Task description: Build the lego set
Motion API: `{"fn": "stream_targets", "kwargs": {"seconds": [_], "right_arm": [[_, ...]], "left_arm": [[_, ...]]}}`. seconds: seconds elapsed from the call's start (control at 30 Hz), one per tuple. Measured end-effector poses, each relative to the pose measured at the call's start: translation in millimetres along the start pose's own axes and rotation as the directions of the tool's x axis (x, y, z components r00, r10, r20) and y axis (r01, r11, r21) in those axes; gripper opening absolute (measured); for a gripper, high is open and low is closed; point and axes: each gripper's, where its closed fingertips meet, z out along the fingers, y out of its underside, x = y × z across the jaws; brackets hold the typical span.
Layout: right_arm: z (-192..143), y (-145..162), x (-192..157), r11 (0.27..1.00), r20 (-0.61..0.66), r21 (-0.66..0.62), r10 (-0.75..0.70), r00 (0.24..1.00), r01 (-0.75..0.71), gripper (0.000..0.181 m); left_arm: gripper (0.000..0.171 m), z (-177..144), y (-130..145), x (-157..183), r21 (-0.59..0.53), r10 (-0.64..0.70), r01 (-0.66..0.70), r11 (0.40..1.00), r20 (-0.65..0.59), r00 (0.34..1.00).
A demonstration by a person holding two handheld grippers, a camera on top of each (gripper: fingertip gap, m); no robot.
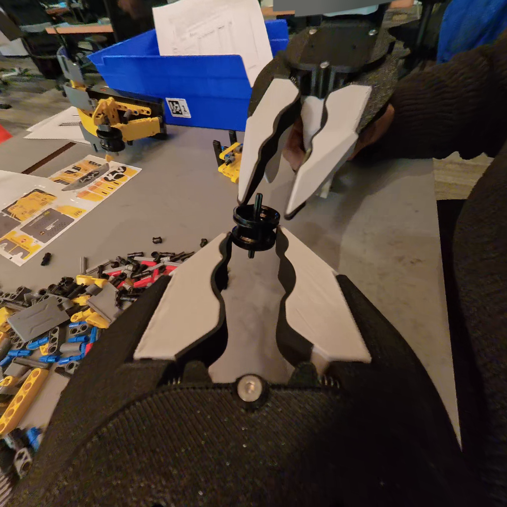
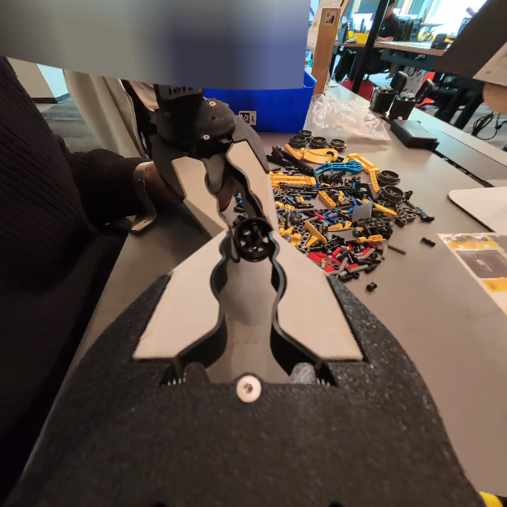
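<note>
A black wheel hub (image 1: 253, 233) with a dark axle (image 1: 258, 201) through it is held above the grey table (image 1: 370, 247). My left gripper (image 1: 253, 231) is shut on the hub, one fingertip on each side. My right gripper (image 1: 264, 208) comes down from above, its jaws partly open. They straddle the axle's top end and the hub's upper rim. In the right wrist view the hub (image 2: 253, 241) sits between my right gripper's tips (image 2: 250, 236), and the left gripper (image 2: 247, 227) reaches in from the upper left. A person's hands hold both grippers.
A pile of loose yellow, black, blue and red building pieces (image 1: 68, 310) (image 2: 343, 214) lies beside the grippers. A blue bin (image 1: 178, 79), a partly built yellow model (image 1: 115, 120), a sticker sheet (image 1: 41, 208) and a small yellow assembly (image 1: 229, 162) sit behind. Black tyres (image 2: 318, 141) and a plastic bag (image 2: 343, 118) lie farther off. Left and right tips are no more than a few centimetres apart. Both grippers' tips are roughly 30 cm from the partly built yellow model (image 1: 115, 120).
</note>
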Motion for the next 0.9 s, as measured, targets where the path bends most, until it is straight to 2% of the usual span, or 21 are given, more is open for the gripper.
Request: {"fn": "stream_targets", "kwargs": {"seconds": [0.07, 0.13, 0.23, 0.33, 0.43, 0.53, 0.63, 0.77, 0.9], "right_arm": [[-1, -1, 1, 1.0, 0.004, 0.017, 0.021, 1.0, -0.021, 0.021], [-3, -2, -1, 0.997, 0.042, 0.022, 0.071, 0.997, -0.072, 0.005], [-5, -5, 0, 0.988, 0.082, 0.035, 0.149, 0.985, -0.153, 0.004], [-7, -7, 0, 0.979, 0.108, 0.046, 0.192, 0.975, -0.198, 0.004], [-8, -8, -2, 0.969, 0.14, 0.047, 0.232, 0.963, -0.241, 0.004], [-6, -5, -4, 0.975, 0.135, 0.025, 0.215, 0.967, -0.22, 0.004], [-4, -2, -7, 0.984, 0.124, 0.005, 0.175, 0.977, -0.177, 0.004], [-3, 1, -5, 0.994, 0.083, -0.012, 0.113, 0.99, -0.113, 0.004], [-3, 0, -5, 0.995, 0.082, -0.008, 0.102, 0.991, -0.102, 0.004]], "left_arm": [[0.029, 1, 0, 3, -0.005, 0.015, -0.015, 1.0, -0.009, 1.0], [0.029, 2, -1, 6, -0.002, 0.031, -0.032, 1.0, -0.013, 0.999], [0.03, 1, -6, 6, 0.029, 0.058, -0.057, 0.998, -0.007, 0.998], [0.059, 2, -10, 5, 0.062, 0.06, -0.061, 0.996, 0.008, 0.998], [0.053, 5, -7, 11, 0.034, 0.094, -0.094, 0.995, -0.004, 0.996], [0.053, 7, -7, 12, 0.024, 0.116, -0.116, 0.993, 0.007, 0.993], [0.05, 8, -4, 13, 0.013, 0.07, -0.07, 0.997, -0.021, 0.997], [0.031, 5, -5, 15, 0.015, 0.009, -0.008, 1.0, -0.069, 0.998], [0.029, 5, -6, 16, 0.021, 0.018, -0.017, 1.0, -0.07, 0.997]]}}
